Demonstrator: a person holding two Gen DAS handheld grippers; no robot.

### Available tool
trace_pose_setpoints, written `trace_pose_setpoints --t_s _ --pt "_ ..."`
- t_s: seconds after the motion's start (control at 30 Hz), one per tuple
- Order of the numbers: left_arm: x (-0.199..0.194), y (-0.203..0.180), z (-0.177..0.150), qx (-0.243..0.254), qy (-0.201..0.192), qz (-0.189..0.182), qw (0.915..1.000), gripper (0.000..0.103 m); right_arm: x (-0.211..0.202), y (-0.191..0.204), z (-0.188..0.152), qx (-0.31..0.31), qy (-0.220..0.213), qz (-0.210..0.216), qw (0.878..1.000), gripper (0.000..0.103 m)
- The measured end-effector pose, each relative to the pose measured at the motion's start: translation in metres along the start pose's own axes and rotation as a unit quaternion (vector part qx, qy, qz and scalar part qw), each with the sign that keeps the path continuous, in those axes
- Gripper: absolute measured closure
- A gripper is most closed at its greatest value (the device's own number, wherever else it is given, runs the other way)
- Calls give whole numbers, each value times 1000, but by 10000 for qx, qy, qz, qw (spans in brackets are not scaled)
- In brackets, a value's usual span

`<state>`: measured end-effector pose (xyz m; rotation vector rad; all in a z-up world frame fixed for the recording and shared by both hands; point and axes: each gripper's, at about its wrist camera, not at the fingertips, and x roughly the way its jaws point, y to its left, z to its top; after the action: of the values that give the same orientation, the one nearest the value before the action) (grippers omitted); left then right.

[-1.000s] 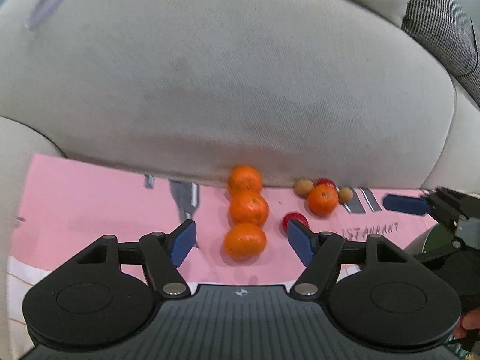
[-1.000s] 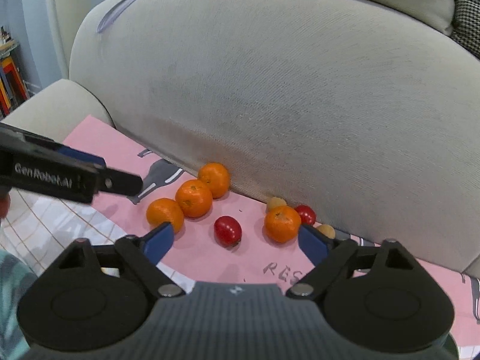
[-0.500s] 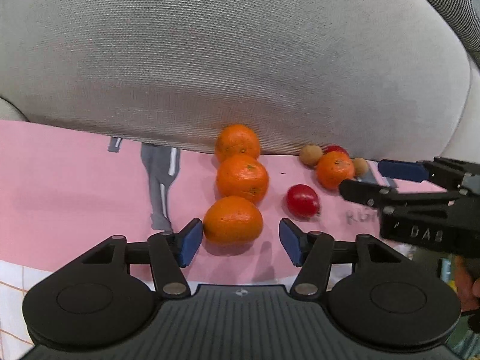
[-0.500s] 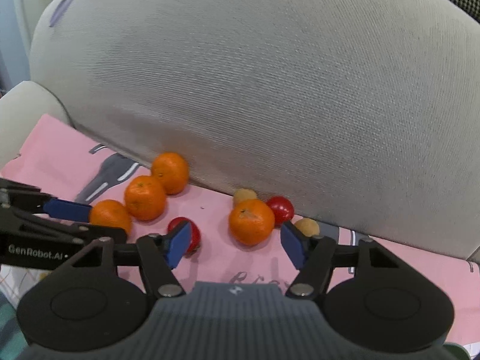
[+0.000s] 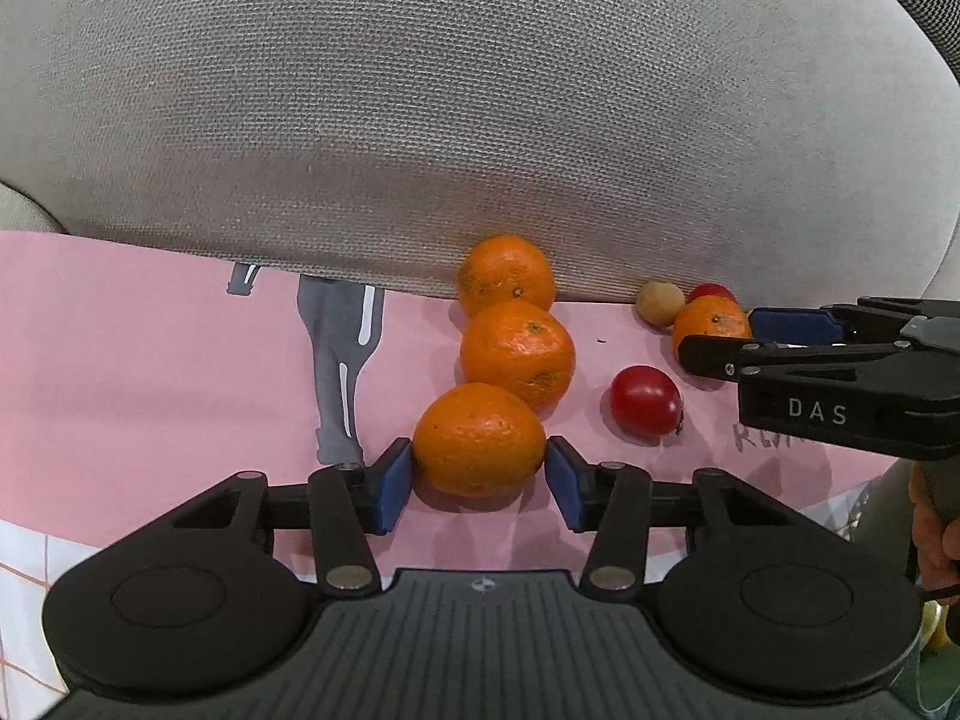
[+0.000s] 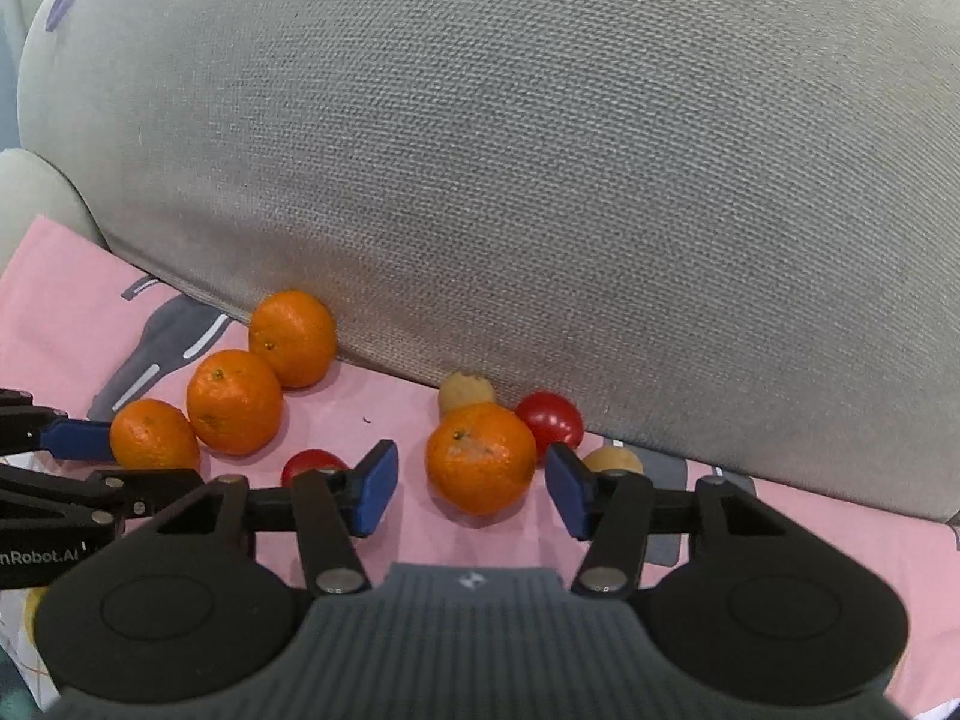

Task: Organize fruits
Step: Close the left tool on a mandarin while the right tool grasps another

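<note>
Two brown fruits (image 6: 465, 389) right view, one left

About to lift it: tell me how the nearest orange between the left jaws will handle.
The nearest orange is round, so it may roll on the pink cloth if nudged. Its dimpled skin probably grips the left gripper pads well. It touches the middle orange, which may shift when it lifts.
</note>
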<state>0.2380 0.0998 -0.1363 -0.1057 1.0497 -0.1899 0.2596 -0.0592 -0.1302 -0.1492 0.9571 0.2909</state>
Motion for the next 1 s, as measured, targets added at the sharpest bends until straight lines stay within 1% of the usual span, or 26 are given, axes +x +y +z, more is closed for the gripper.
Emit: trace_pose_setpoints --t_s 0.1,0.2,0.3,0.5,0.6,0.77,1.0 --pt "2 -1 1 -17 2 47 10000 49 5 3 2 -92 82 -44 9999 51" --pt "3 0 2 -52 6 42 10000 50 8 6 2 -170 158 -98 9997 54" --pt "3 0 2 -59 3 31 10000 50 10 6 4 -213 172 -170 9995 62" --pt "1 2 3 -95 -10 23 10000 51 6 3 4 -209 194 -147 9995 63" --pt "-3 4 1 -177 -53 -31 9998 51 -3 6 5 -279 81 -178 9994 63" --pt "-21 3 0 -179 -212 -66 9996 51 -23 9 4 -305 -83 -180 9993 63" --pt "-52 -4 -1 -285 -458 -147 9984 51 -63 12 -5 -264 -283 93 9992 63"
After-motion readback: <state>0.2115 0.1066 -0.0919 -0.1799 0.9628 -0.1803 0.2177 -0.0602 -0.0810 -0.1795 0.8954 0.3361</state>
